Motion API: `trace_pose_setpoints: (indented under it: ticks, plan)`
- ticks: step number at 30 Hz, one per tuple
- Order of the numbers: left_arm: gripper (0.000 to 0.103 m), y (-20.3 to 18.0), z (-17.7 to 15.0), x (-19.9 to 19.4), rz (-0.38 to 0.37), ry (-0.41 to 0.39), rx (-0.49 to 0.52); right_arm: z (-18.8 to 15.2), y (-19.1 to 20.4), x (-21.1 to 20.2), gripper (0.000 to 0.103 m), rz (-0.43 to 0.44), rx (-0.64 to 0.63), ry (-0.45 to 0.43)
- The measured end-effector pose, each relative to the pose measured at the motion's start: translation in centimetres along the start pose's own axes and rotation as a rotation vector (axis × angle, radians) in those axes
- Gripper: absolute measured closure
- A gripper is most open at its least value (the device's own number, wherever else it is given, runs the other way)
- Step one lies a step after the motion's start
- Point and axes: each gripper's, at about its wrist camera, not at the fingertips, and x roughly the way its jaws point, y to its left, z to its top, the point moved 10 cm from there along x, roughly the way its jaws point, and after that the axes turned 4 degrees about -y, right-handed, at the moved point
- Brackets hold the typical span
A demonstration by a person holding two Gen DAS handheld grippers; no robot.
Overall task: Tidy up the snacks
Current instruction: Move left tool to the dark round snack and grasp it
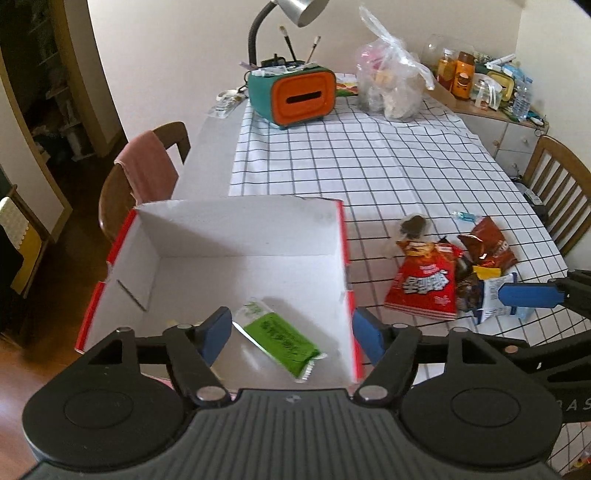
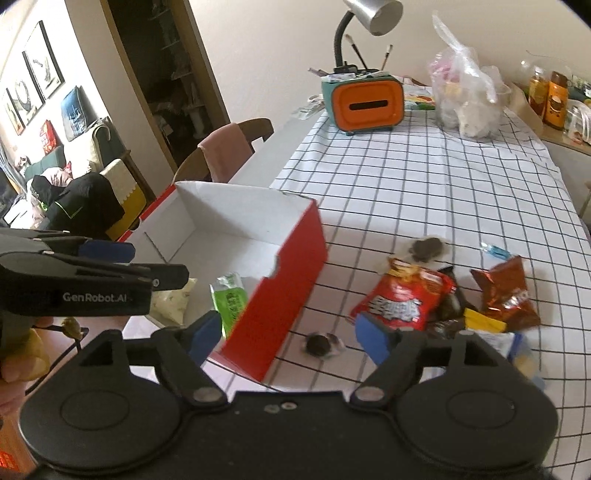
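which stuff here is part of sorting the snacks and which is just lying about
Part of the job:
- red box
- green packet inside it
- pale packet inside it
- red snack bag
- brown bag
- small wrapped cookie
- left claw, right claw, both open

Just lying about:
- orange tissue box
- desk lamp
- plastic bag
- pink towel on a chair

Green packet point(image 2: 229, 299) partly hidden behind red box wall point(image 2: 280, 299) in right wrist view. Pale yellow packet point(image 2: 173, 304) half covered by left gripper point(image 2: 147, 275), print unreadable. Blue-white packet point(image 1: 496, 297) in the snack pile partly covered by right gripper's blue finger point(image 1: 528, 295); in right wrist view it's blurred at point(image 2: 517, 350). Small dark snack point(image 2: 321, 343) blurred, kind unclear. Lamp point(image 1: 295, 11) cut off at top edge. Sideboard bottles point(image 1: 461, 74) too small to read.
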Motion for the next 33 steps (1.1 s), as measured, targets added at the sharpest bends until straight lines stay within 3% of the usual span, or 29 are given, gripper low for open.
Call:
trace_pose_setpoints:
  ticks: [4,6,14,28,33]
  plan:
    - [0.029,-2.0,-0.5,0.2,-0.007,0.009,-0.003,-0.8,-2.1,-1.0,0.021,-0.003,-0.003,0.001]
    - [0.024,-2.8,-0.8,0.2,-0.005,0.008,-0.006,-1.2,-3.0,-1.4,0.016,0.0,0.0,0.001]
    - [0.021,-6.0,-1.7,1.1,-0.008,0.007,-0.037,-3.0,-7.1,-2.9,0.003,-0.011,0.001,-0.007]
    - [0.02,-10.8,-4.2,4.5,0.07,-0.008,-0.056,-6.2,-15.0,-2.4,0.003,-0.109,-0.025,0.02]
    - [0.02,-11.7,-5.1,6.4,0.097,0.022,-0.067,-6.7,-15.8,-1.1,0.003,-0.103,-0.145,0.035]
